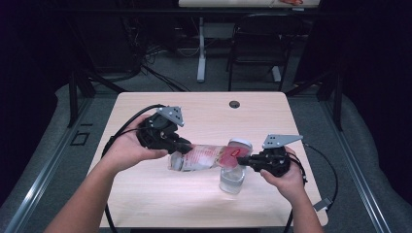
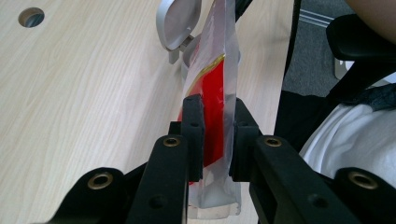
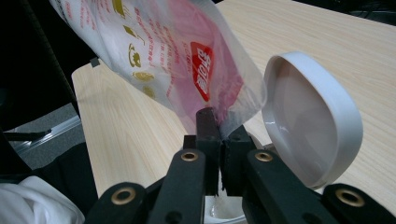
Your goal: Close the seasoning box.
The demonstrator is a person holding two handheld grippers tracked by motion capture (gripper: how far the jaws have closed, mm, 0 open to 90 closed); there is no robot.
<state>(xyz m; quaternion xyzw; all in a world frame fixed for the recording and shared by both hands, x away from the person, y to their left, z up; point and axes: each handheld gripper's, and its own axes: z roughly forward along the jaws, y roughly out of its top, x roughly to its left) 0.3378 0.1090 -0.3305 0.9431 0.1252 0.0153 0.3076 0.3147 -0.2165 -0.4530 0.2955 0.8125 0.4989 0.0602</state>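
Both grippers are holding one clear plastic pouch (image 1: 204,158) with red and gold print, stretched between them above the wooden table (image 1: 204,109). The left gripper (image 1: 187,147) is clamping the pouch's bottom sealed end, jaws pressed on both faces of the film (image 2: 212,126). The right gripper (image 1: 244,160) is pinching the opposite end, jaws closed on the film edge (image 3: 224,123). The pouch is lying roughly level, its right end sitting over a clear jar (image 1: 233,177) standing on the table. The jar's white hinged lid (image 3: 313,121) is standing open, just beside the pouch.
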